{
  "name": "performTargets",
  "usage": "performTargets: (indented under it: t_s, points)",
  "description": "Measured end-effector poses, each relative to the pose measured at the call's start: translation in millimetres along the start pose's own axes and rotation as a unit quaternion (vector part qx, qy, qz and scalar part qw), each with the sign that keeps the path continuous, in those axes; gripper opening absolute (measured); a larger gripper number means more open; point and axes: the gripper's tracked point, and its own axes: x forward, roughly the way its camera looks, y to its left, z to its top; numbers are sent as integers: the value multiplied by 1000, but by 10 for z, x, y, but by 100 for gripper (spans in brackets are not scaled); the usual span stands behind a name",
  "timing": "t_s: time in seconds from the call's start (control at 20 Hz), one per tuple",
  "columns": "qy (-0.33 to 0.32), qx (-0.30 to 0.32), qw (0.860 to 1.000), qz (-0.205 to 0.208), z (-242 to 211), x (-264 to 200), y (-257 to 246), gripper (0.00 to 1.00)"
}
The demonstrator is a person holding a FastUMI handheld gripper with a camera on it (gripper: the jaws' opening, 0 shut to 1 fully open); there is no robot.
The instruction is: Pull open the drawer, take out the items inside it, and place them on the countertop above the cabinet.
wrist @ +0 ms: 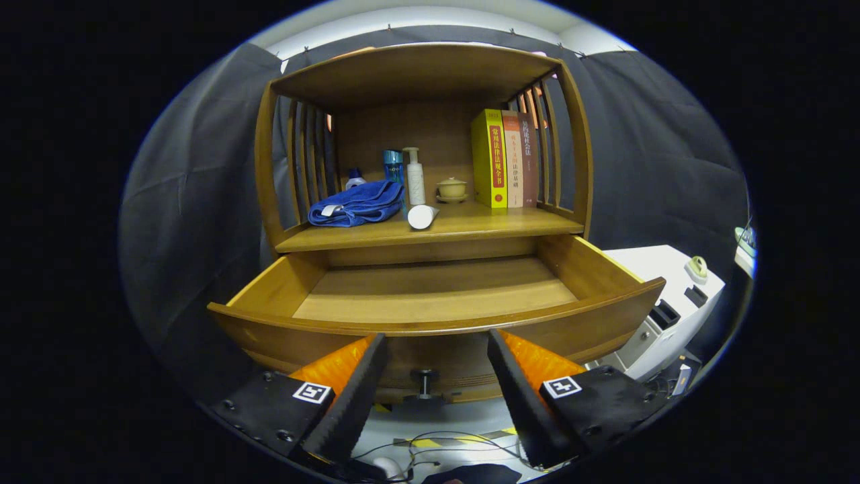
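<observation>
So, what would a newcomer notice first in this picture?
The wide wooden drawer stands pulled open just beyond the open gripper, and its visible floor is bare. On the countertop above it lie a blue towel and a white tube, with upright books to their right.

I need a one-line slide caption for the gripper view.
Open gripper facing the knob of the pulled-out, empty-looking drawer; towel and bottles on the countertop.
</observation>
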Motion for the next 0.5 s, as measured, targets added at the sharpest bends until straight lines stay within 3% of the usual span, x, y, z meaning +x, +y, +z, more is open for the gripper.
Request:
performTargets:
  t_s: [0.5]
  points:
    - [-30, -5, 1000, 1, 44, 74, -17, 99]
